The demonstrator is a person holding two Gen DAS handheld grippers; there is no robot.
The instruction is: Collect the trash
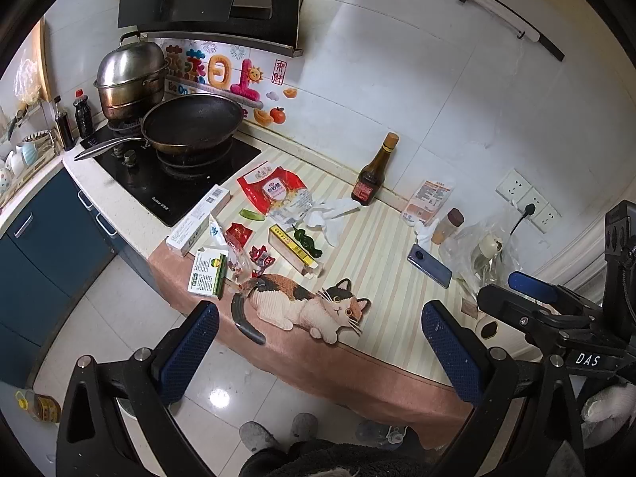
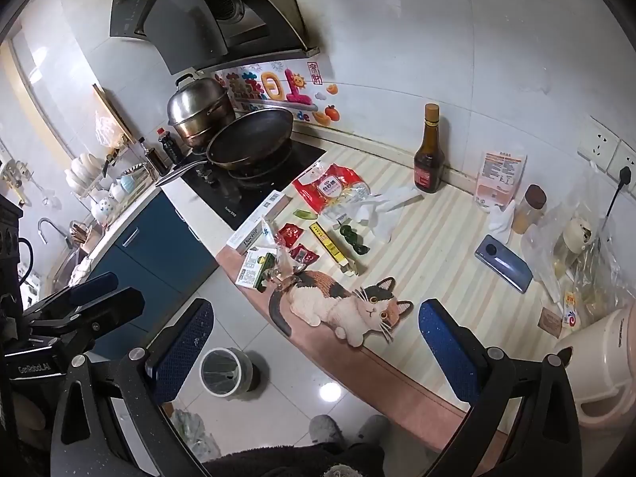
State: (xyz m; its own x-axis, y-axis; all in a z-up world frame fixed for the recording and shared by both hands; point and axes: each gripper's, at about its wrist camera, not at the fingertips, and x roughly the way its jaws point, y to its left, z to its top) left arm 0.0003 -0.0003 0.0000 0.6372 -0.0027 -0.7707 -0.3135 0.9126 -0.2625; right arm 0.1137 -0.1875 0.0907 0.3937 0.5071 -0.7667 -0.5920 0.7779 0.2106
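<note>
Nothing looks collected yet: both grippers hang over the near edge of the table, the left gripper and the right gripper each with fingers wide apart and nothing between them. The trash lies in a loose cluster on the left part of the table, just right of the stove: a red bag, a long white box, a green-and-white box, a yellow box, red wrappers, green scraps and crumpled tissue. The bin stands on the floor below the table's left end, apart from all of it; it looks lined and holds nothing that can be made out. So the whole job is judged still ahead. On the stove a wok sits empty in front of a lidded steamer.
</note>
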